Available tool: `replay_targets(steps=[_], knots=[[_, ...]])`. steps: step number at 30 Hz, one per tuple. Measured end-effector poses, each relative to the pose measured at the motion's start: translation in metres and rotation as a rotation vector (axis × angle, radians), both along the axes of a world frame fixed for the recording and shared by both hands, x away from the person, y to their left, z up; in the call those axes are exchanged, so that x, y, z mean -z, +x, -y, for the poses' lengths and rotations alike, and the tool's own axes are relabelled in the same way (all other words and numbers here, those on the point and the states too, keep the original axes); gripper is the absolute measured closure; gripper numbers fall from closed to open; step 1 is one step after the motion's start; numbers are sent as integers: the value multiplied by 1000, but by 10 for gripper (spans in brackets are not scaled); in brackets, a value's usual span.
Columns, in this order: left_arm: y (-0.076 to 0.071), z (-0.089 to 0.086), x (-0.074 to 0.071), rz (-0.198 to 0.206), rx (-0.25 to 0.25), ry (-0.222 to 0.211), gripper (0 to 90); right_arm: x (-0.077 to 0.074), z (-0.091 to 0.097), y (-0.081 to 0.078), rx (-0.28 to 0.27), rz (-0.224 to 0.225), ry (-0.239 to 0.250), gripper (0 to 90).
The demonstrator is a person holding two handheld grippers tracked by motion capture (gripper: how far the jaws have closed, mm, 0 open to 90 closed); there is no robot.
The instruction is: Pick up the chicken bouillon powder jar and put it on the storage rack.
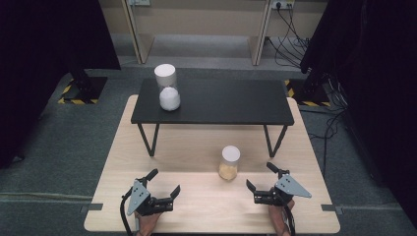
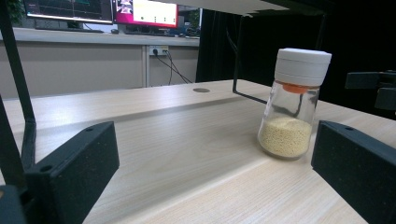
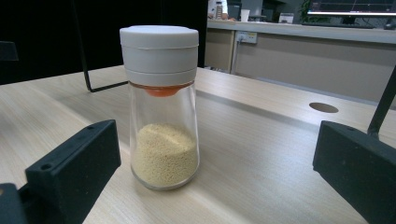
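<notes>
A glass shaker with a white lid and yellow grains point(image 1: 229, 162) stands upright on the wooden table point(image 1: 196, 147), between and a little ahead of both grippers. The left gripper view has it point(image 2: 293, 105) at right beyond the jaws; the right gripper view has it point(image 3: 161, 107) close, just past the jaw tips. A second shaker with white contents point(image 1: 168, 88) stands on the left end of a black shelf point(image 1: 221, 102). My left gripper point(image 1: 163, 183) is open and empty. My right gripper point(image 1: 260, 178) is open too, apart from the shaker.
The black shelf rests on thin metal legs point(image 1: 147, 140) over the table's far half. Black stands and cables point(image 1: 314, 78) sit on the floor beyond the table. A round hole point(image 3: 324, 107) is in the tabletop.
</notes>
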State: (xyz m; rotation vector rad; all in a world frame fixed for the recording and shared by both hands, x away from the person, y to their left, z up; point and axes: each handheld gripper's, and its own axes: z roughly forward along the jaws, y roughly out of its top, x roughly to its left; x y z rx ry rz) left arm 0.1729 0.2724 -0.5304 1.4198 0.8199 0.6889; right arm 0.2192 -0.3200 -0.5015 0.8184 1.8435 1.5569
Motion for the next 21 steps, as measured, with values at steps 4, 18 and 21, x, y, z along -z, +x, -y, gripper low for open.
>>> replay_targets(steps=[4, 18, 21], knots=[[0, 0, 0, -1, 0, -2, 0, 0, 0, 0, -1, 0, 2, 6], [0, 0, 0, 1, 1, -3, 0, 1, 1, 0, -2, -1, 11, 6], [0, 0, 1, 1, 0, -6, 0, 1, 2, 0, -3, 0, 14, 6]])
